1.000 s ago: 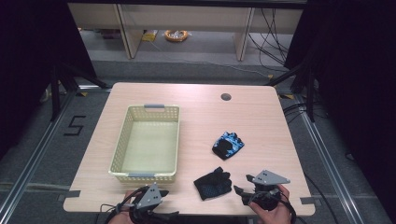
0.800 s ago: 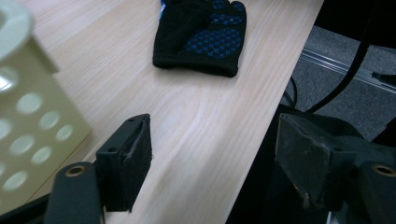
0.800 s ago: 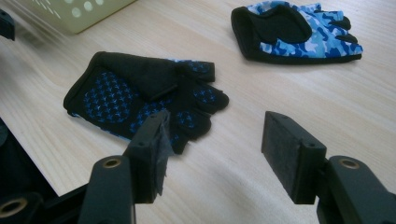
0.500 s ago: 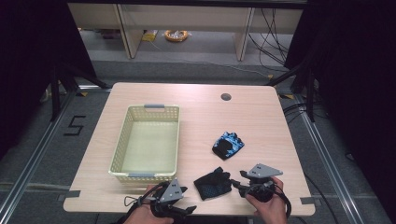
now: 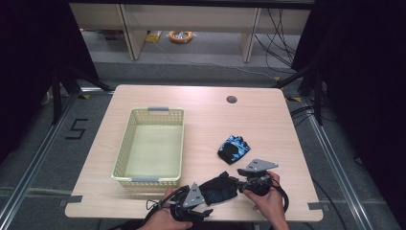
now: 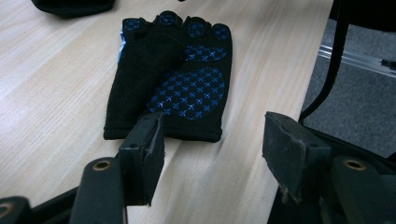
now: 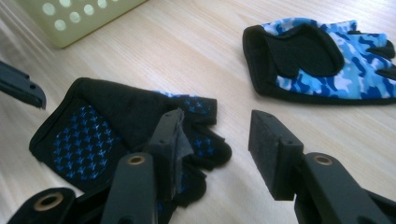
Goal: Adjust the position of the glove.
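Wooden table (image 5: 268, 120) over grey floor (image 5: 201, 72).

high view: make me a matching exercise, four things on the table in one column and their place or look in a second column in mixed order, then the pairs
Things:
1. black glove with blue crosses
2. blue camouflage glove
3. yellow basket
4. round hole in the table top

Places or looks:
A. far side of the table, right of the middle
B. left half of the table, nothing inside it
C. near edge, between the left gripper and the right gripper
D. lies alone, right of the basket, beyond the other glove

Pairs: 1-C, 2-D, 3-B, 4-A
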